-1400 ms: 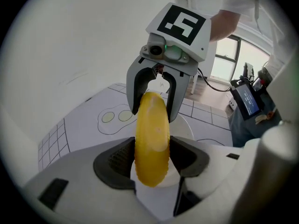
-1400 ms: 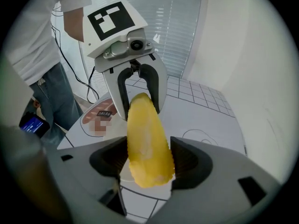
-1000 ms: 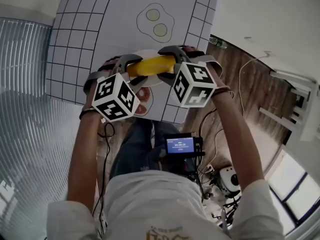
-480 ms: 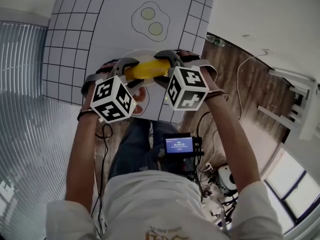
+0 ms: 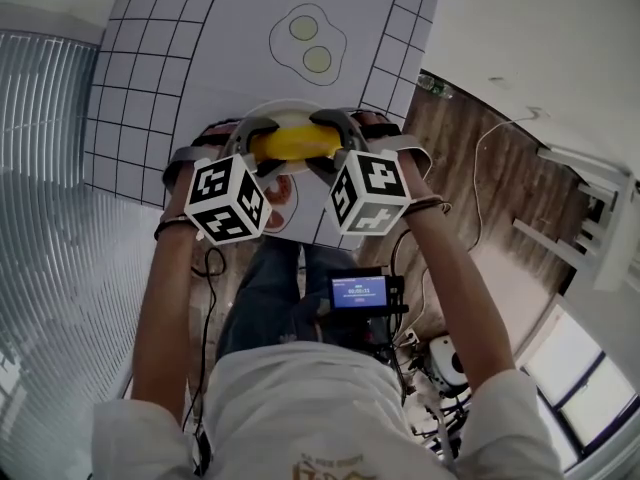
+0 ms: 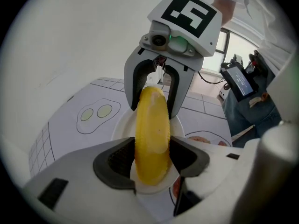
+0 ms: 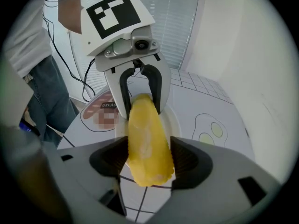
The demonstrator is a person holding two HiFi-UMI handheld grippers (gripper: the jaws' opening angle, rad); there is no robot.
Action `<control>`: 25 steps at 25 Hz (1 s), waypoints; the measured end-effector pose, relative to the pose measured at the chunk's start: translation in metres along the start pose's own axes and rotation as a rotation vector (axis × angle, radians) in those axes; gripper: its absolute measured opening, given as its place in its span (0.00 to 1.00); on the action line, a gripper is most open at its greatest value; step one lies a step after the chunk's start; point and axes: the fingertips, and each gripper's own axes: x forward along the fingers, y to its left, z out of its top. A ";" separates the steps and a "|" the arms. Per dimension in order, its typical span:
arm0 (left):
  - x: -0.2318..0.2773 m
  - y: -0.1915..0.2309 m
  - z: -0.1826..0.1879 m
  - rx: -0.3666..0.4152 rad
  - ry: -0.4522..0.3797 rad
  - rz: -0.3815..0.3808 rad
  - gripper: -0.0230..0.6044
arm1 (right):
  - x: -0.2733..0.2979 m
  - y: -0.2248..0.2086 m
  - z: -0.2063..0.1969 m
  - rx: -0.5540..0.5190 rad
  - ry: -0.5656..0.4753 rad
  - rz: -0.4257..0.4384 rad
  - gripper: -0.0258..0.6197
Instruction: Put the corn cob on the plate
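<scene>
we hold the corn cob (image 5: 292, 140) between two grippers, just over the white plate (image 6: 122, 125). the left gripper (image 6: 150, 158) clasps one end and the right gripper (image 7: 149, 160) the other, jaws wide yet pressing. we judge the carrying nearly done; lowering and letting go remain.

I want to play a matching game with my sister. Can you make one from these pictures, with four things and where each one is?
Things
1. yellow corn cob
2. round white plate
3. fried-egg drawing with two yolks
4. small black device with a lit blue screen

Places
A. off the mat, beside the blue jeans
B. printed on the white gridded mat, beyond the plate
C. clamped at its ends by the left gripper and right gripper
D. on the mat, under the corn cob

Pairs: 1-C, 2-D, 3-B, 4-A
</scene>
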 end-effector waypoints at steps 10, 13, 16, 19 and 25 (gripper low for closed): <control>-0.001 0.010 -0.011 0.017 0.067 0.045 0.42 | 0.006 -0.005 0.005 0.006 -0.003 -0.038 0.48; -0.001 0.013 -0.012 -0.037 0.052 0.052 0.42 | 0.005 -0.006 0.005 0.009 -0.014 -0.044 0.48; -0.002 0.011 -0.015 -0.054 0.055 0.040 0.43 | 0.003 -0.003 0.004 0.016 -0.022 -0.038 0.48; -0.004 0.013 -0.016 -0.051 0.055 0.044 0.47 | 0.002 -0.003 0.000 0.024 -0.014 -0.039 0.48; -0.011 0.014 -0.023 -0.083 0.046 0.061 0.49 | -0.004 -0.007 -0.001 0.060 -0.020 -0.065 0.48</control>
